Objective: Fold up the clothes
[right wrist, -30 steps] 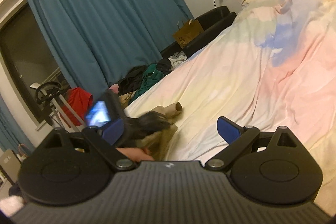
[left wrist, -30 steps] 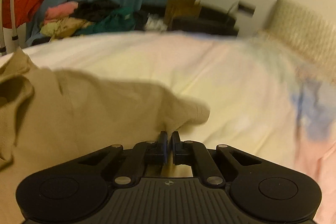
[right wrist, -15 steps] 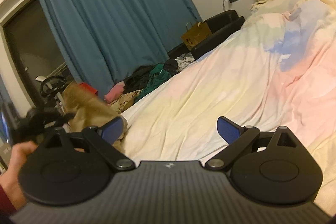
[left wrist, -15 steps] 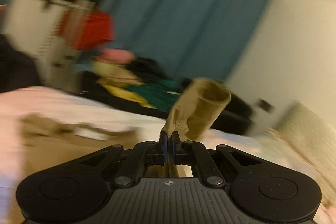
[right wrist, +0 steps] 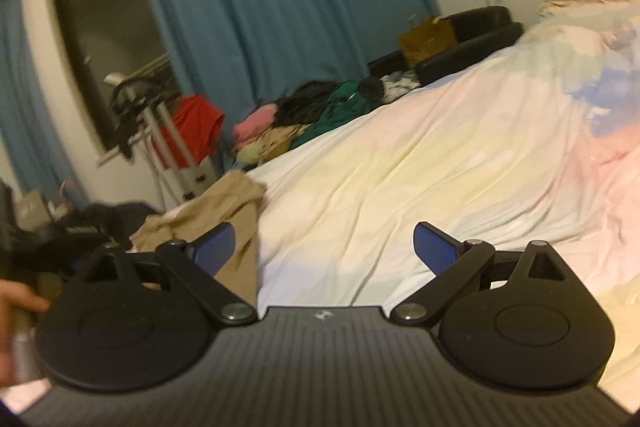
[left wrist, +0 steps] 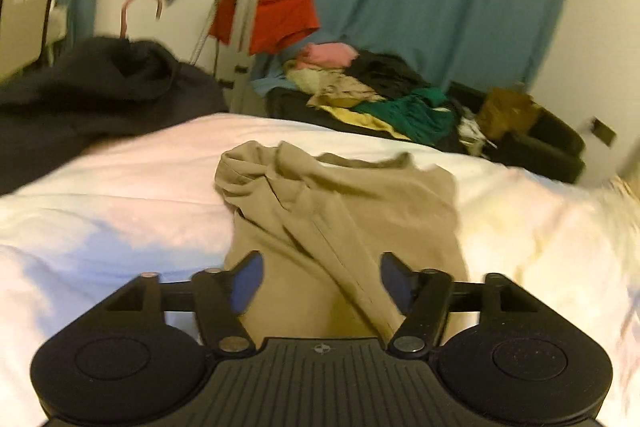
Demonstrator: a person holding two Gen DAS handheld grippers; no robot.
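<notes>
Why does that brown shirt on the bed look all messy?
The tan shirt lies rumpled on the bedspread. Its top left corner is bunched into a lump and a diagonal crease runs across it, so it is not flat or neatly folded. The left tongs are opening above it, not pinching it. Clothes are also heaped beyond the bed.

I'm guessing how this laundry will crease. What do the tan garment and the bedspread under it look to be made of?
The tan garment looks like soft, matte knit, perhaps cotton jersey: it slumps in rounded folds, with a stitched seam showing. The bedspread looks like thin, smooth woven cloth with a faint sheen, printed in pastel patches and marked by fine, sharp wrinkles. Blur leaves the weave itself unclear.
</notes>
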